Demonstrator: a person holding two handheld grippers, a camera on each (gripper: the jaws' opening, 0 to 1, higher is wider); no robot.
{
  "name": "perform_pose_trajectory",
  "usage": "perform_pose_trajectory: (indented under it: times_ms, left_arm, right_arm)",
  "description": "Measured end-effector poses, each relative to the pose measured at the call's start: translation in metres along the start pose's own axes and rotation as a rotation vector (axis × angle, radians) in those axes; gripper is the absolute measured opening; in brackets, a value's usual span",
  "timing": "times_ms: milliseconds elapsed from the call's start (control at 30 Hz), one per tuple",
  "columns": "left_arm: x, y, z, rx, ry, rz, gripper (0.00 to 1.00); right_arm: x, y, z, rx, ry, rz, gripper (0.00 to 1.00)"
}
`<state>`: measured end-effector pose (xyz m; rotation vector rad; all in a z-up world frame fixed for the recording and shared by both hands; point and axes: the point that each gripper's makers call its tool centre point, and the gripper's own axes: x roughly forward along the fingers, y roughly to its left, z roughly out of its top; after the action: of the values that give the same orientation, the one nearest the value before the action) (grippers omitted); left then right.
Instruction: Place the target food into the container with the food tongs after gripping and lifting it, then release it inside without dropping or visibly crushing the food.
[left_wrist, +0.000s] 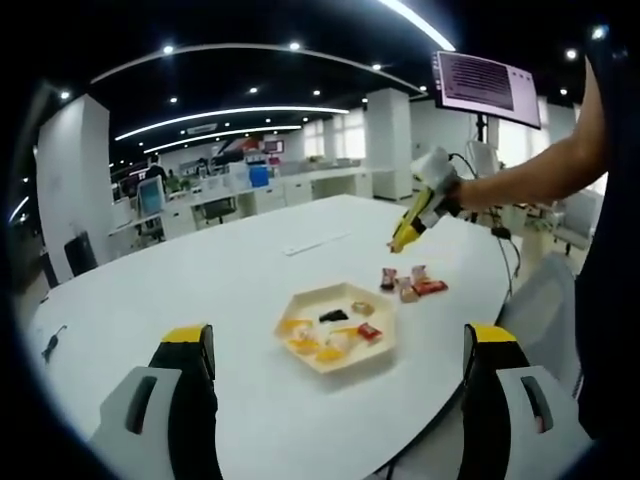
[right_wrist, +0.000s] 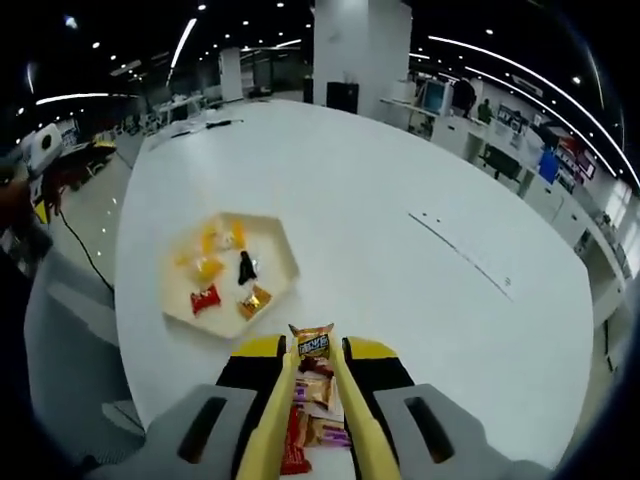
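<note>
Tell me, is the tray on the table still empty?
No, the hexagonal tray already holds several wrapped snacks, yellow, red, black and gold ones, seen in the right gripper view.

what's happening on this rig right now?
A person holds a gripper in each hand over a white table. The right gripper's yellow tongs hover over a small pile of wrapped snacks, nothing visibly gripped yet. The hexagonal beige tray already holds several pieces. The left gripper hangs open, back from the tray.
</note>
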<state>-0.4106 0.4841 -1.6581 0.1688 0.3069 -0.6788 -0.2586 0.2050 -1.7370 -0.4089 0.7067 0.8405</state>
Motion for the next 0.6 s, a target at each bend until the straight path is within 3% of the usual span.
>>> perform_pose_trajectory:
  times_ms: [600]
  left_arm:
    - [-0.005,0.002,-0.001,-0.006,-0.006,0.011,0.99]
  right_arm:
    - [0.038,0.054,0.064,-0.113,-0.029,0.105,0.21]
